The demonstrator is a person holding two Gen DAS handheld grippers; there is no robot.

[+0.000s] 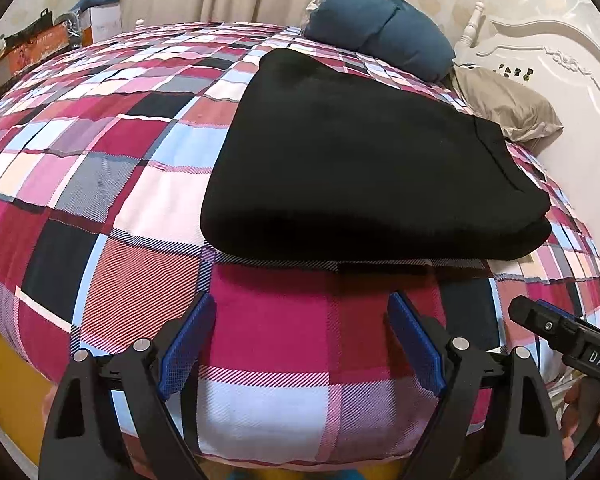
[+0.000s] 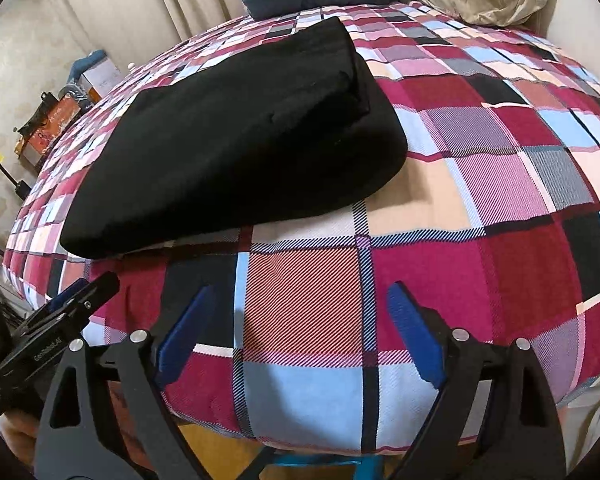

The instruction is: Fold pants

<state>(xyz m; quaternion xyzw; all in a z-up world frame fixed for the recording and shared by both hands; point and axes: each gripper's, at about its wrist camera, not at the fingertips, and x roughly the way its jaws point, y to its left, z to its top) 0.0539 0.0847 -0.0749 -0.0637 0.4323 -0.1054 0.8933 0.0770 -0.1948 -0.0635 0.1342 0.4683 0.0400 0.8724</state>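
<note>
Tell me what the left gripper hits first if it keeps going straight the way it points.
Probably the plaid bedcover: the open left gripper points down at bare cover. The folded black pants lie just beyond, though depth is hard to judge.

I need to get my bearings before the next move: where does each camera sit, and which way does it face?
Left wrist: on the left gripper, tilted down over the bed at the pants; own open jaws show, right gripper at lower right.
Right wrist: on the right gripper, tilted down at the pants; open jaws show, left gripper at lower left.
Shared: pants, bed, blue pillow, beige pillow.
</note>
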